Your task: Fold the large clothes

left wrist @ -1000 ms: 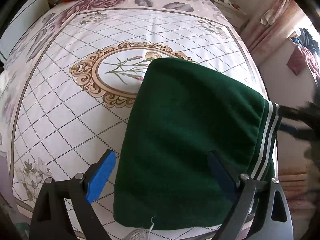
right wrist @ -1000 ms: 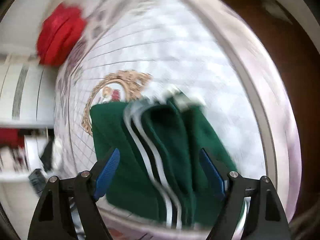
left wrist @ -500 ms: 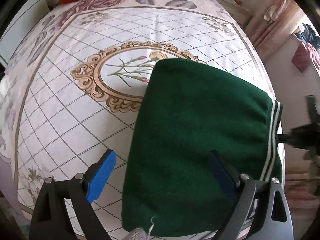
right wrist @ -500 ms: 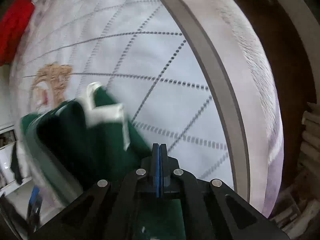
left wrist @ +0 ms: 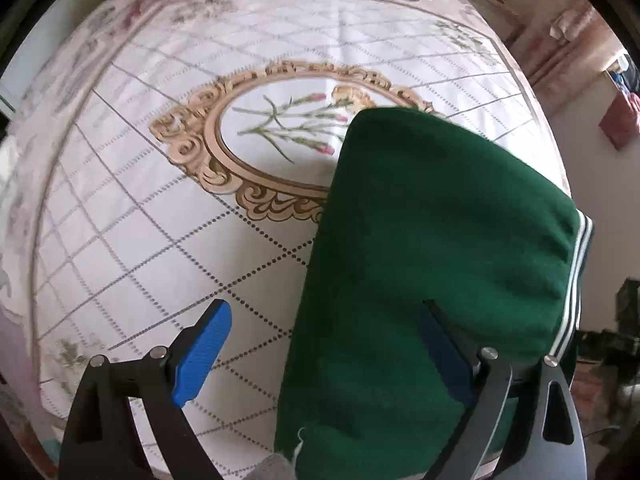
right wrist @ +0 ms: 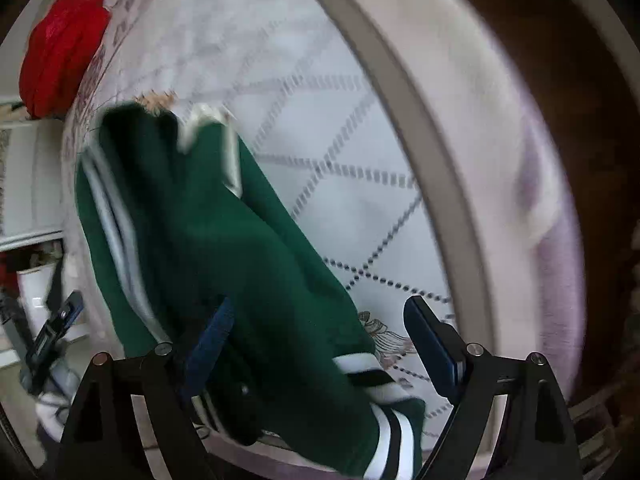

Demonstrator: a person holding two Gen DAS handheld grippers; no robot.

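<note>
The bed (left wrist: pixel 168 208), under its diamond-patterned sheet with a gold-framed flower medallion, is carrying the folded green garment (left wrist: pixel 432 264) near its close edge, white stripes running along one side. My left gripper (left wrist: pixel 324 356) is hovering over that garment with its jaws spread wide, the left blue pad over bare sheet and the right one over green cloth, gripping nothing. My right gripper (right wrist: pixel 324 344) is opening its jaws, now wide apart, straddling the garment's striped cuff end without pinching it.
</note>
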